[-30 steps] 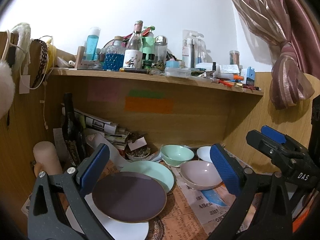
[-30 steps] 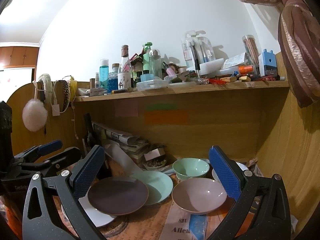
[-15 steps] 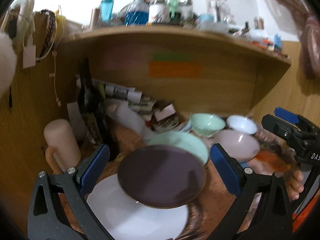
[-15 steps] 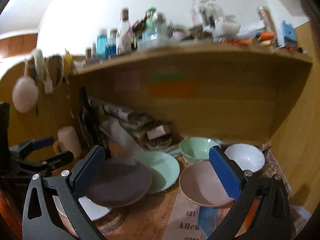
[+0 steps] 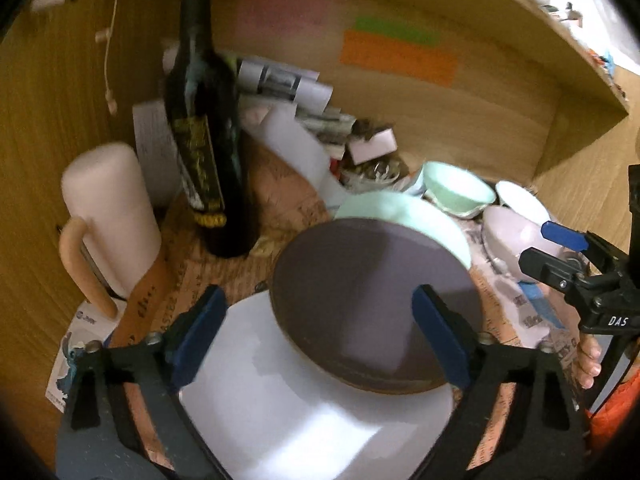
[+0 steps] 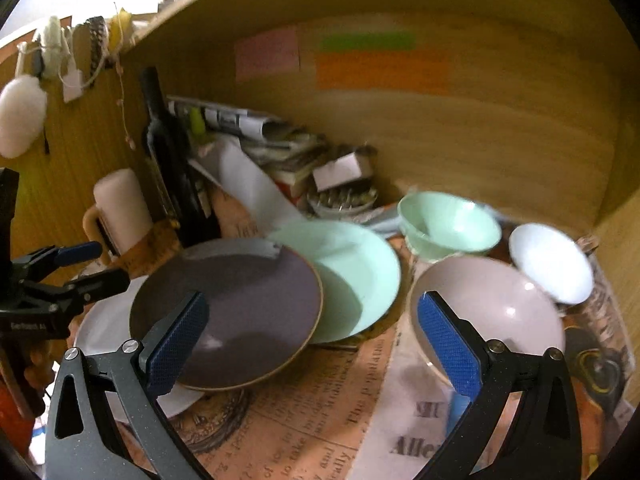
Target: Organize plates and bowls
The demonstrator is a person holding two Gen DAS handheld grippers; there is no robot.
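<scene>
A dark purple plate (image 5: 372,304) lies tilted on a white plate (image 5: 304,408) and overlaps a mint plate (image 5: 404,212). Behind them stand a mint bowl (image 5: 456,190), a pink bowl (image 5: 516,236) and a white bowl (image 5: 520,200). My left gripper (image 5: 320,336) hovers over the purple and white plates, its jaws closing, the pads touching nothing. My right gripper (image 6: 312,348) is open above the gap between the purple plate (image 6: 240,304) and the pink bowl (image 6: 488,308). Each gripper shows in the other's view: the right gripper (image 5: 548,248), the left gripper (image 6: 92,266).
A dark wine bottle (image 5: 204,120) and a cream mug (image 5: 108,216) stand at the left. Rolled papers (image 5: 288,84) and a small dish of clutter (image 6: 344,200) crowd the back. Newspaper (image 6: 320,408) covers the desk. Wooden walls close in behind and on both sides.
Both grippers have dropped and tipped down toward the dishes, which now look larger. The upper shelf's bottles have left the views. The left jaws stand a little narrower.
</scene>
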